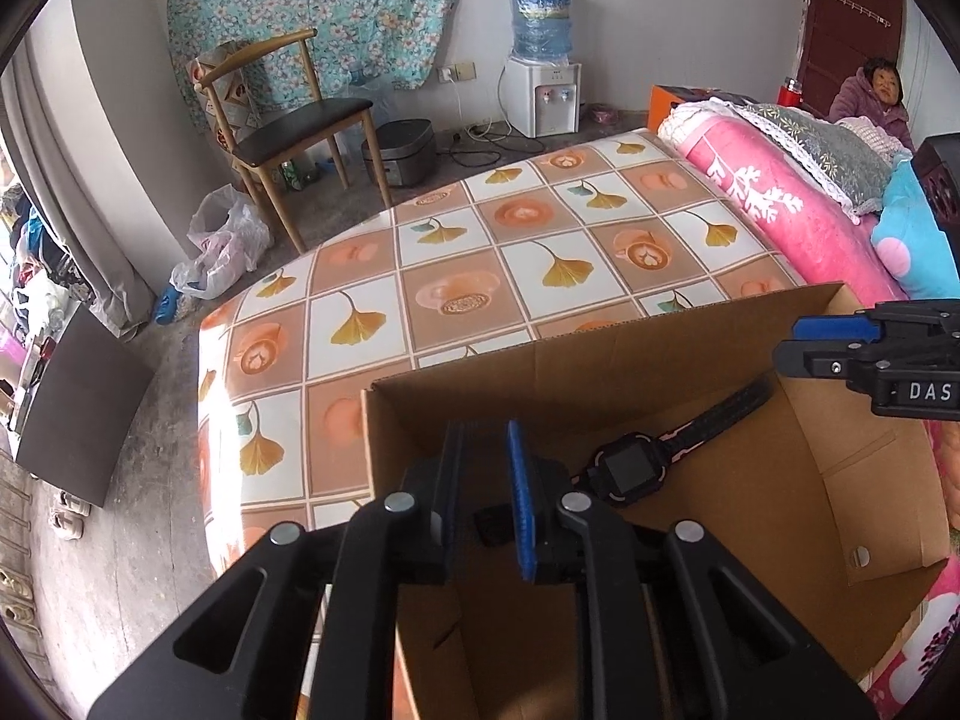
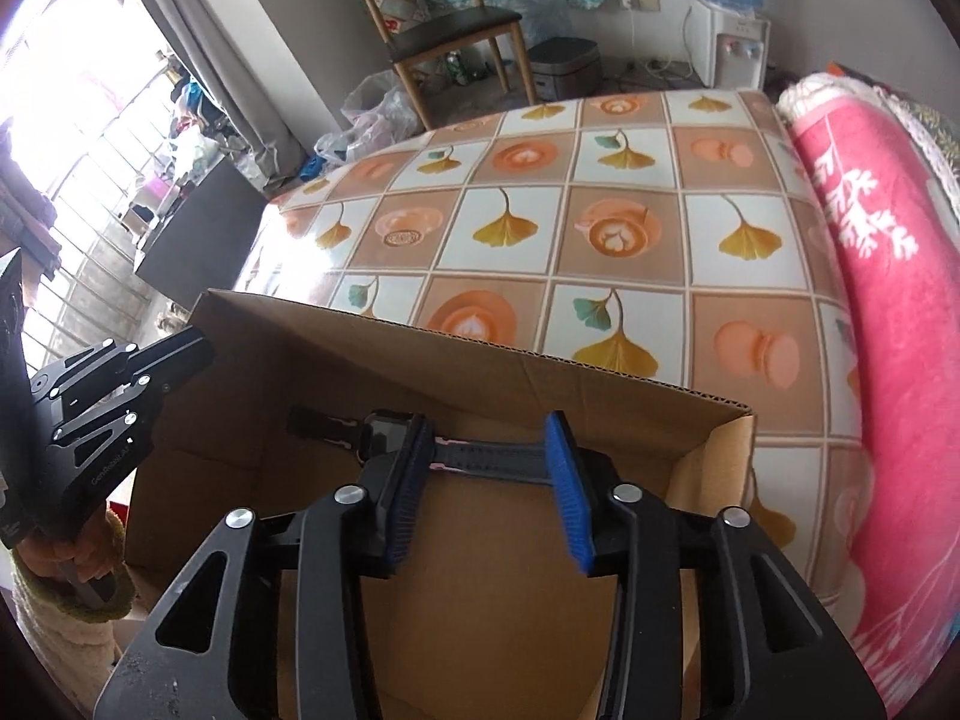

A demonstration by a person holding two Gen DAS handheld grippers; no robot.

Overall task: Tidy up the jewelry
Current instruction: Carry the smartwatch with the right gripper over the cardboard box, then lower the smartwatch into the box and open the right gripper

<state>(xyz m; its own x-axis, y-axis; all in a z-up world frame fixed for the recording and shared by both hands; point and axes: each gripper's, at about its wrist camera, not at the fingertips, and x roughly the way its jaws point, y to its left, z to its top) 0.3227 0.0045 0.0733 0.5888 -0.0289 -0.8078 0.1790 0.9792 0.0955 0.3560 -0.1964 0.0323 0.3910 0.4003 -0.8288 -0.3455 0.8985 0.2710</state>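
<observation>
The left gripper (image 1: 486,492) stands nearly closed on nothing, and the watch (image 1: 630,468) lies loose in the cardboard box (image 1: 600,360) near its far wall. The right gripper (image 2: 489,480) hangs released over the strap, so its fingers may catch the strap and drag the watch out.

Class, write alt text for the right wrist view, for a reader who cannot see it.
A black smartwatch with a dark strap lies inside an open brown cardboard box, seen between the open blue-padded fingers of the right claw. The box sits on a table covered in a leaf-patterned checked cloth.
</observation>
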